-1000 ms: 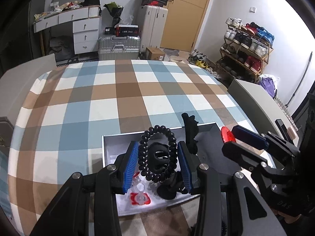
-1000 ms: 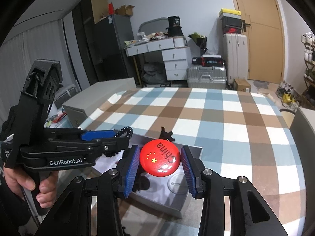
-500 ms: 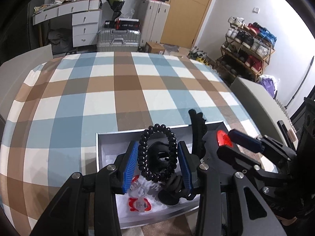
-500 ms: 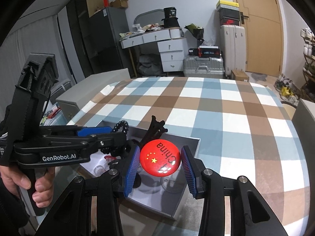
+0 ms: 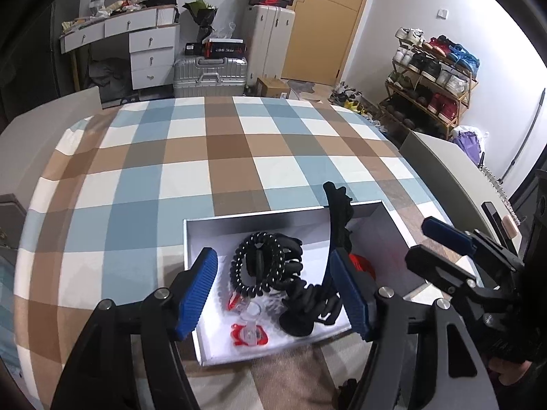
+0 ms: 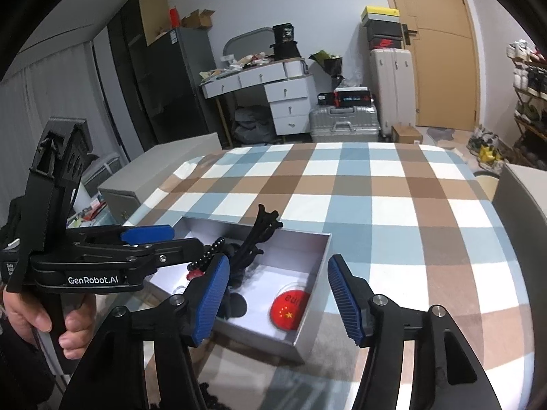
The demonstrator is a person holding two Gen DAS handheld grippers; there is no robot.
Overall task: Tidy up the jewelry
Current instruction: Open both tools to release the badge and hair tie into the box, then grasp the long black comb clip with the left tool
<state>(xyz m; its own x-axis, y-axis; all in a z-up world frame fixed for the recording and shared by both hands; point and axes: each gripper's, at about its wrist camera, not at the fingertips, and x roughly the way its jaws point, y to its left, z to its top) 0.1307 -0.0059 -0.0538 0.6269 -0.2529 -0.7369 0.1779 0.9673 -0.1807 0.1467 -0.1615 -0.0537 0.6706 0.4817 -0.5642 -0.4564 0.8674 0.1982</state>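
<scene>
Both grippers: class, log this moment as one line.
left gripper: open | right gripper: open | black coil hair tie, red badge: in white box

surface: checked tablecloth [image 5: 218, 157] | on it: open grey box [image 5: 205, 348], near front edge

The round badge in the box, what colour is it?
Red, with small yellow stars; the round badge shows best in the right wrist view.

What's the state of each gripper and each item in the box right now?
left gripper: open, holding nothing, over the box
right gripper: open, holding nothing, over the box
gray box: lidless, on the checked cloth
black spiral hair tie: released, lying in the box
red China badge: released, lying in the box
black hair claw: standing up past the box rim
</scene>
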